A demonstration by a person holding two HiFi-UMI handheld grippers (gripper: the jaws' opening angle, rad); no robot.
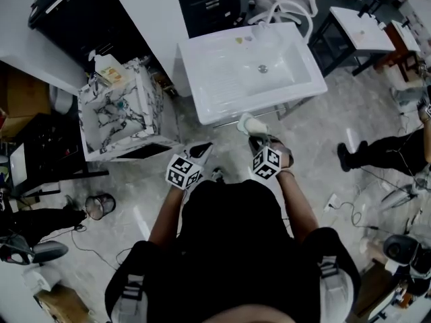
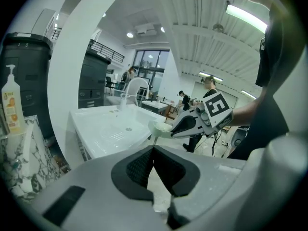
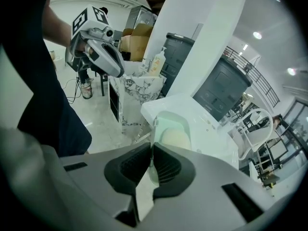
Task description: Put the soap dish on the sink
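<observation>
Gripping the soap dish (image 3: 174, 129), right claw (image 3: 151, 150) hovers at the sink (image 1: 222, 110); left claw (image 2: 153, 151) closed, marbled cabinet (image 1: 116, 116) beside.

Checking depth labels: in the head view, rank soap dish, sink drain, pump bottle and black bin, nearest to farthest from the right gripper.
1. soap dish: held in the right gripper, at the sink's front edge.
2. sink drain: straight ahead, mid-basin.
3. pump bottle: far left, on the marbled cabinet.
4. black bin: top-left corner.
</observation>
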